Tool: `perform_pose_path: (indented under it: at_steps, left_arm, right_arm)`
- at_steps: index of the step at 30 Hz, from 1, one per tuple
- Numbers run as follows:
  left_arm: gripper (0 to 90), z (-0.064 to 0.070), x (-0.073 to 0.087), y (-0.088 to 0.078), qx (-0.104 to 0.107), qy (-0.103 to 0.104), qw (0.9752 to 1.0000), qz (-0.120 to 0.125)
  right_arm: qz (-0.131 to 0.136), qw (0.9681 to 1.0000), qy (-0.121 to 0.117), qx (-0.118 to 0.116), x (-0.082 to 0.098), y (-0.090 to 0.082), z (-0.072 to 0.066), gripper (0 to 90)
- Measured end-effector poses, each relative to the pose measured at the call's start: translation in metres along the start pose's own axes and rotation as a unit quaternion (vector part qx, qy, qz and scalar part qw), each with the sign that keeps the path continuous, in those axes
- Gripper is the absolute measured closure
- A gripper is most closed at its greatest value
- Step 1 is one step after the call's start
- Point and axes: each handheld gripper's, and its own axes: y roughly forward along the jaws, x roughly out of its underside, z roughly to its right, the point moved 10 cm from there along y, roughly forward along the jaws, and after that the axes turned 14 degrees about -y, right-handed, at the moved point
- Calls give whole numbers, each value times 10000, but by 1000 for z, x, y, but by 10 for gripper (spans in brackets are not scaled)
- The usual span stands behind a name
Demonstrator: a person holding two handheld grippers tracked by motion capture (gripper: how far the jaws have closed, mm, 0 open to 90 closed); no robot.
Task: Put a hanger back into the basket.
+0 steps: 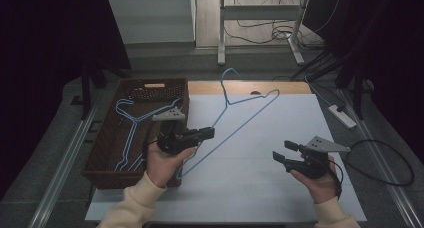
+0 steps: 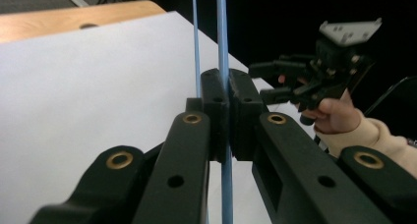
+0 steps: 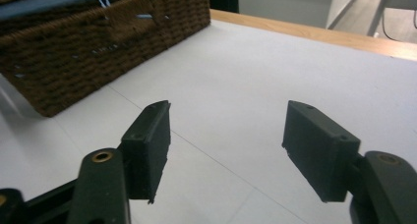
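On the white tabletop sheet, which I'll use as the landmark, the biggest item is the dark brown woven wicker basket sitting at its left edge, touching or just overlapping it. More light blue wire hangers lie flat inside that basket.

Next, the thin light blue wire coat hanger you're working with: it's up over the left-centre of the sheet, tilted, hook end reaching past the sheet's far edge, long bottom bar running down toward the basket's near corner.

Your left gripper is over the sheet just beside the basket, jaws fully closed on that hanger; in the left gripper view the blue wire runs straight through the pinched pads. Your right gripper is over the sheet's right side, well apart from the hanger, jaws spread wide with nothing between them, bare sheet behind them in the right gripper view.

Handling call: the hanger looks light, springy and thin, smooth wire, so it likely swivels or slips in a single pinch. Best hold is probably a straight stretch of wire, near a shoulder bend or the twisted neck, pads square across the wire. Second grip on the far shoulder should stop it swinging before it goes toward the basket.
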Motion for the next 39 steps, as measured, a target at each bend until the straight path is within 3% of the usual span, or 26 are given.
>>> perform_pose_path:
  at_steps: [13, 18, 26, 32, 39]
  left_arm:
    - [866, -48, -28, -62, -295, -145, 9980, 546]
    - [866, -79, -31, -97, -547, -263, 9951, 783]
    - [866, -115, -27, -137, -822, -476, 9898, 1058]
    - [866, -137, -19, -154, -981, -512, 9880, 1078]
    - [866, -162, -4, -158, -1174, -564, 9880, 834]
  right_arm:
    - [-460, 9988, -15, 184, 26, 9, 7, 292]
    - [-559, 9981, -71, 233, 30, 11, 7, 290]
    - [-688, 9972, -28, 298, 37, 12, 9, 291]
    - [-741, 9967, -58, 312, 38, 13, 9, 290]
    - [-760, 9966, -49, 330, 39, 13, 10, 291]
